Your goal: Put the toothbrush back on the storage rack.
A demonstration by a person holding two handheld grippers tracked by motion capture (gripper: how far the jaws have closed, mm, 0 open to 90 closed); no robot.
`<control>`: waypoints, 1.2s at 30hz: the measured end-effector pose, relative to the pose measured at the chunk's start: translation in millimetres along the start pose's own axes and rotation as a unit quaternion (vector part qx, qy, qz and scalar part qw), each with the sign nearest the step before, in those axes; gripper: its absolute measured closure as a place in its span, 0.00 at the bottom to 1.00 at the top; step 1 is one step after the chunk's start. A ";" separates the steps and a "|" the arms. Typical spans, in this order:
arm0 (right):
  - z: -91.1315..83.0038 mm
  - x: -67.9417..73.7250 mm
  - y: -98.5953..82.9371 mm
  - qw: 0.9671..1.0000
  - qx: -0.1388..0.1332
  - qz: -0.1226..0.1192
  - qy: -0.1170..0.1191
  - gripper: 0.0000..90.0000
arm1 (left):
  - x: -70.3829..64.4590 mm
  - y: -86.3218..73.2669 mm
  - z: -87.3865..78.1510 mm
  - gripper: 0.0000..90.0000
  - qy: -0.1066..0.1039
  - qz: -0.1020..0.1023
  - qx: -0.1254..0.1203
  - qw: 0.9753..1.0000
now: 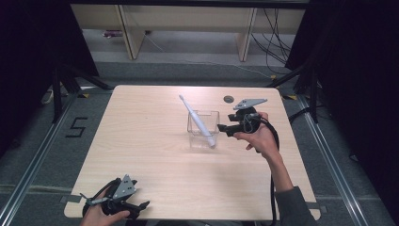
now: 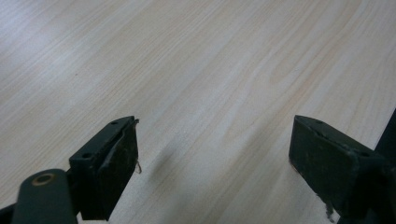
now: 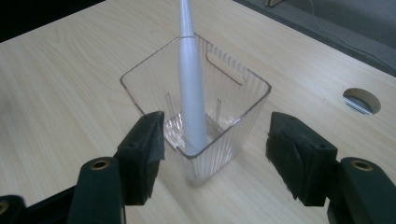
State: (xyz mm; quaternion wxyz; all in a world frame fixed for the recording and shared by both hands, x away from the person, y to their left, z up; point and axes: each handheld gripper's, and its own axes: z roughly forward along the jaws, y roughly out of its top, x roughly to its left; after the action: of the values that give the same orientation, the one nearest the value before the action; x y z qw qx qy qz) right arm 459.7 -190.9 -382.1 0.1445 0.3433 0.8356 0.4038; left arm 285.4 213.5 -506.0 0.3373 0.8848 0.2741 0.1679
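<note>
1. Right gripper: jaws spread wide, empty, one to each side of a near corner of the clear container, with a gap left on both sides; no contact visible.
2. In the high view, right gripper held in the person's right hand just right of the container, jaws aimed left at it, grey plate on top, cable trailing back along the forearm.
3. Left gripper: jaws spread wide, pinching nothing, bare wood grain between them.
4. In the high view, left gripper low at the near left corner of the table, held in the left hand, well apart from the container.
5. Container: square, ribbed, see-through plastic, upright at about the middle of the tabletop, slightly right of centre, a slot handle cut in its far wall.
6. Toothbrush: white, thick end down inside the container, resting near its front wall, thin neck leaning up and out over the rim.
7. Seen from above, toothbrush slanted, top end tilted toward the far left.
8. Round cable hole in the tabletop beyond the right gripper, near the far edge.
9. Beyond the table: grey floor, dark curtains at both sides, pale wooden furniture legs at the back.
</note>
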 end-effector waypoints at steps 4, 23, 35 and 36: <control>-2.9 -2.9 -3.6 1.000 -0.002 0.007 -0.001 0.41 | -0.2 0.2 -0.4 0.17 0.001 -0.003 0.000 1.000; -20.3 -12.2 -27.1 0.999 -0.004 0.022 -0.022 0.39 | 0.4 0.0 -1.3 0.17 0.005 -0.004 -0.002 1.000; -24.0 -15.5 -41.4 0.999 -0.001 0.019 -0.027 0.38 | 0.5 -0.1 -1.5 0.17 0.006 -0.003 -0.003 1.000; -24.6 -16.3 -42.1 0.999 -0.001 0.015 -0.030 0.37 | 0.1 -0.2 -1.2 0.17 0.005 -0.005 -0.003 1.000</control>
State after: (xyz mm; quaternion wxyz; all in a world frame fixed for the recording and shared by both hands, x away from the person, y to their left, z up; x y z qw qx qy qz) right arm 439.5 -234.7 -399.7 0.1636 0.3679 0.8252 0.3962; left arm 284.9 214.3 -505.3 0.3388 0.8819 0.2794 0.1715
